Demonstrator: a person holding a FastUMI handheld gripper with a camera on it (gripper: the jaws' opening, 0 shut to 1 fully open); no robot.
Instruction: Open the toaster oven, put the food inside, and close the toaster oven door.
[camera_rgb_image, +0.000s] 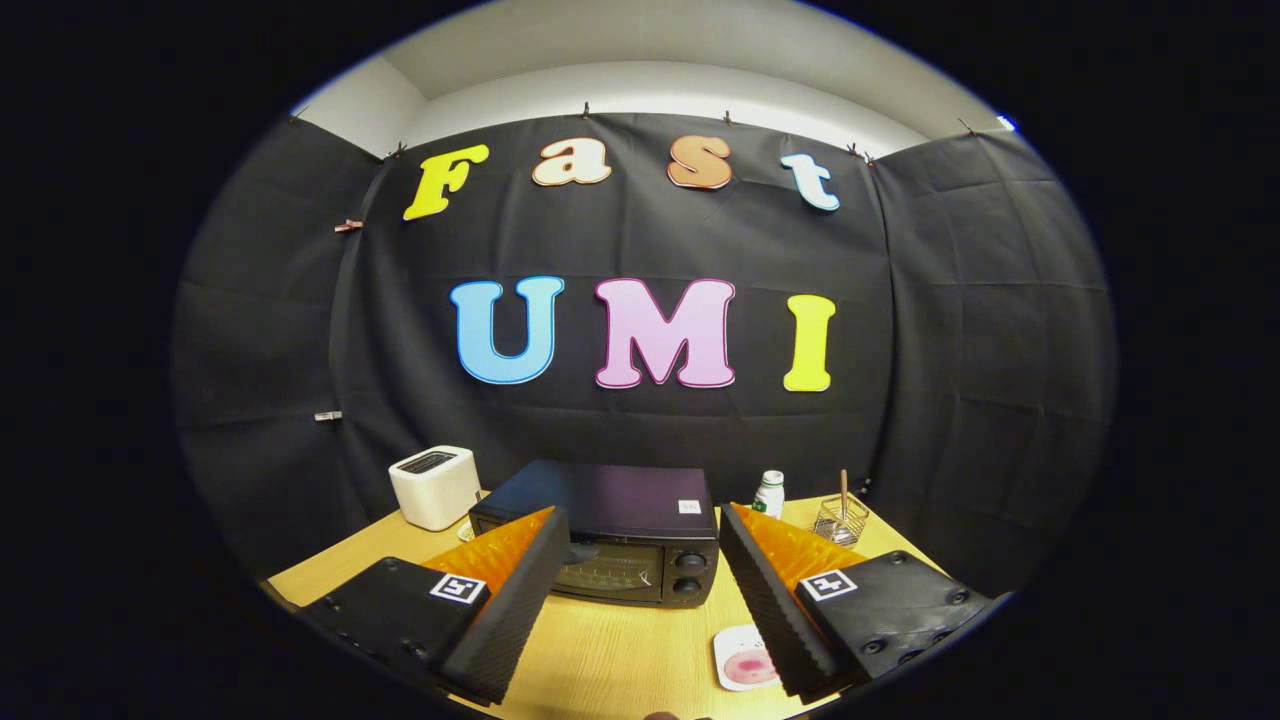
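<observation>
The black two-finger tool (640, 585) is held above the light wooden surface (610, 660) with its fingers spread wide apart and nothing clamped between them. Framed in the gap between the fingers, and a little beyond their tips, the black box-shaped toaster oven (603, 530) is seen toward the far edge of the surface, its glass door apparently closed and two round knobs (688, 573) stacked at the right of its front. The first step, opening the door, is judged to be the one in hand, since no contact with the oven has been made. For the next move the tool would likely need to be carried forward and brought to the top of the door, where a handle is presumed but cannot be made out clearly, then closed on it and drawn down and outward. The food, a pinkish round piece on a small white square plate (745, 658), is found on the near part of the surface, just beside the inner face of the right finger and partly hidden by it. A white two-slot toaster (434, 486) stands left of the oven, and a small white bottle (769, 494) and a wire basket (840, 520) are set toward the far right corner.
</observation>
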